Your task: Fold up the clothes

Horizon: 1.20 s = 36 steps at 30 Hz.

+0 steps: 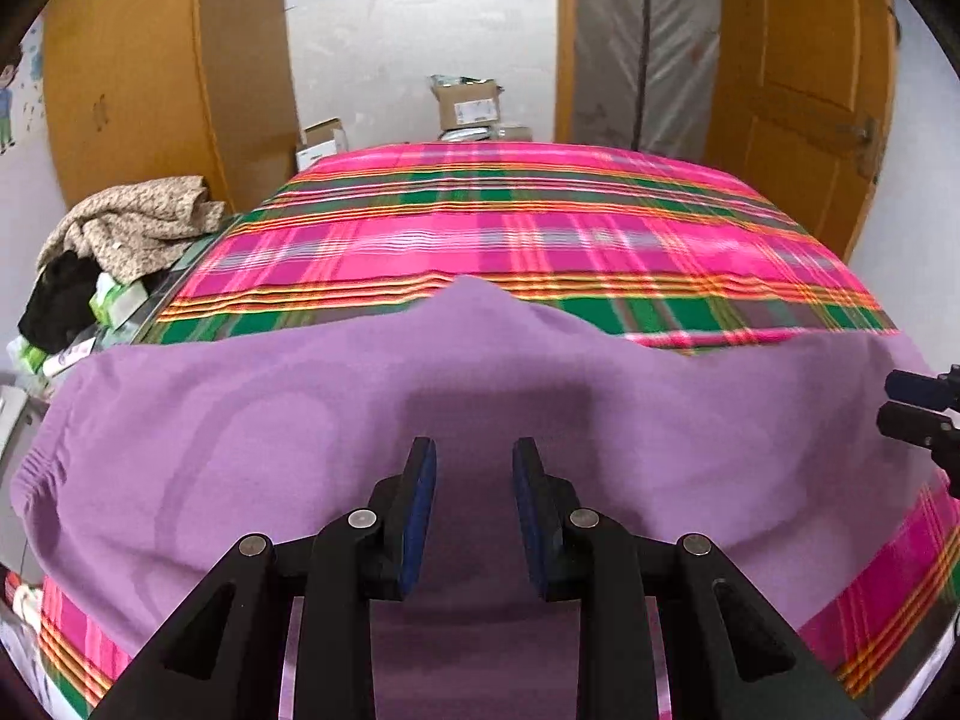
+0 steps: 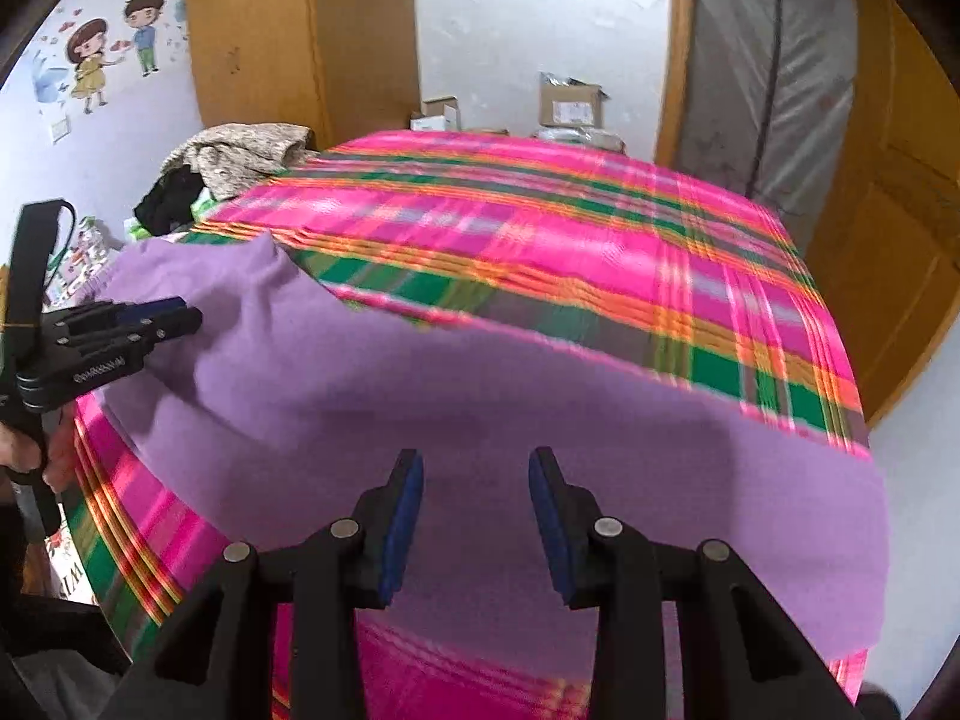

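1 purple garment (image 1: 252,450), spread flat across near end of bed. 1 plaid sheet (image 1: 510,228), pink/green/orange, covering the bed. 2 grippers: left (image 1: 474,468) and right (image 2: 476,474), each w/ 2 fingers, blue pads, gap between, nothing in it. 1 clothes pile (image 1: 132,222) at bed's far left corner: approx 2 pieces, 1 beige speckled, 1 black. Boxes (image 1: 468,102) on floor past bed: at least 3 cardboard, exact no. unclear. 2 wood doors (image 1: 798,78), one each side. 2 cartoon figures (image 2: 90,60) on wall sticker. 1 hand (image 2: 36,450), partly seen.
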Motion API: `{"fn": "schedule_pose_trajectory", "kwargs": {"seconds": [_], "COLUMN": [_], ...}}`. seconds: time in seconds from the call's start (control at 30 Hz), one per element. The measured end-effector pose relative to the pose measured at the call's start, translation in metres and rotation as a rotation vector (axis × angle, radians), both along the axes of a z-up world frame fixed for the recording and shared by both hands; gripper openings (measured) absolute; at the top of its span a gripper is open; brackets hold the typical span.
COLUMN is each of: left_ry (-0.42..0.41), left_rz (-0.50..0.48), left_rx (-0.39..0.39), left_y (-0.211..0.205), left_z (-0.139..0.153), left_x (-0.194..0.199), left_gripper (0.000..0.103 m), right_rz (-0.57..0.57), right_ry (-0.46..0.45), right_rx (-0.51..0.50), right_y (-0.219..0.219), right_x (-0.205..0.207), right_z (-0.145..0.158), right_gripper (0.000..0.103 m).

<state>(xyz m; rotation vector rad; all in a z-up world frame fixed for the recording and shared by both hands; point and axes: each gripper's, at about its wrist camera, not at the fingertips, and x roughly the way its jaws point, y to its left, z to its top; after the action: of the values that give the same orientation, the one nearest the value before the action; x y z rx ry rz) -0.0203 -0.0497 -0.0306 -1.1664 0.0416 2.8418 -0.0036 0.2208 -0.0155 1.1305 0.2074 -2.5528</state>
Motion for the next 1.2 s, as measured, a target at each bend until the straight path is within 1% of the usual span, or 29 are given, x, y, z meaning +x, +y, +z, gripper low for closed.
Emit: {"fn": "schedule_pose_trajectory", "kwargs": {"seconds": [0.1, 0.2, 0.27, 0.37, 0.43, 0.5, 0.53, 0.57, 0.6, 0.63, 0.67, 0.73, 0.77, 0.8, 0.87, 0.9, 0.93, 1.0, 1.07, 1.17, 1.2], "left_ry": [0.0, -0.002, -0.007, -0.024, -0.031, -0.034, -0.033, -0.033, -0.033, -0.033, -0.033, -0.033, -0.031, -0.026, -0.02, -0.02, -0.021, -0.02, -0.014, -0.002, 0.0], "left_rz": [0.019, 0.033, 0.049, 0.067, 0.071, 0.072, 0.071, 0.069, 0.068, 0.066, 0.064, 0.059, 0.059, 0.061, 0.071, 0.078, 0.086, 0.111, 0.134, 0.181, 0.197], "left_rx": [0.02, 0.016, 0.015, 0.024, 0.028, 0.033, 0.035, 0.037, 0.041, 0.043, 0.045, 0.046, 0.048, 0.048, 0.046, 0.045, 0.044, 0.039, 0.039, 0.034, 0.034], "left_y": [-0.011, -0.02, -0.027, -0.035, -0.039, -0.042, -0.043, -0.043, -0.044, -0.044, -0.044, -0.044, -0.045, -0.046, -0.048, -0.051, -0.054, -0.063, -0.071, -0.089, -0.094], "left_z": [0.004, 0.007, 0.006, 0.0, -0.003, -0.005, -0.005, -0.005, -0.005, -0.005, -0.005, -0.006, -0.006, -0.005, -0.003, -0.003, -0.003, -0.003, -0.002, -0.001, -0.001], "left_x": [-0.007, -0.012, -0.012, -0.01, -0.008, -0.006, -0.005, -0.004, -0.004, -0.004, -0.004, -0.005, -0.006, -0.006, -0.005, -0.005, -0.005, -0.003, 0.002, 0.012, 0.016], "left_gripper": [0.027, 0.027, 0.027, 0.027, 0.027, 0.027, 0.027, 0.027, 0.027, 0.027, 0.027, 0.027, 0.027, 0.027, 0.027, 0.027, 0.027, 0.027, 0.027, 0.027, 0.027], "right_rz": [0.06, 0.15, 0.209, 0.258, 0.309, 0.335, 0.343, 0.352, 0.37, 0.398, 0.415, 0.417, 0.403, 0.374, 0.307, 0.293, 0.284, 0.288, 0.283, 0.268, 0.268], "right_ry": [-0.009, -0.031, -0.082, -0.172, -0.232, -0.25, -0.253, -0.256, -0.256, -0.254, -0.246, -0.217, -0.207, -0.194, -0.172, -0.172, -0.173, -0.187, -0.184, -0.135, -0.119], "right_rx": [-0.007, -0.025, -0.04, -0.04, -0.038, -0.026, -0.019, -0.012, 0.0, 0.016, 0.036, 0.075, 0.073, 0.05, -0.027, -0.058, -0.065, -0.022, -0.002, -0.029, -0.042], "right_y": [-0.017, -0.035, -0.045, -0.059, -0.069, -0.075, -0.077, -0.08, -0.083, -0.088, -0.092, -0.097, -0.095, -0.091, -0.079, -0.076, -0.076, -0.082, -0.079, -0.064, -0.06], "right_x": [-0.017, -0.042, -0.065, -0.096, -0.107, -0.11, -0.111, -0.112, -0.109, -0.103, -0.098, -0.091, -0.093, -0.099, -0.113, -0.117, -0.119, -0.118, -0.109, -0.085, -0.077], "right_z": [0.007, 0.01, 0.006, -0.009, -0.02, -0.023, -0.024, -0.024, -0.024, -0.024, -0.024, -0.022, -0.021, -0.018, -0.01, -0.008, -0.009, -0.018, -0.021, -0.01, -0.006], "right_gripper": [0.038, 0.038, 0.038, 0.038, 0.038, 0.041, 0.04, 0.038, 0.023, 0.013, 0.012, 0.009, 0.009, 0.008, 0.008, 0.008, 0.009, 0.011, 0.013, 0.014, 0.018]}}
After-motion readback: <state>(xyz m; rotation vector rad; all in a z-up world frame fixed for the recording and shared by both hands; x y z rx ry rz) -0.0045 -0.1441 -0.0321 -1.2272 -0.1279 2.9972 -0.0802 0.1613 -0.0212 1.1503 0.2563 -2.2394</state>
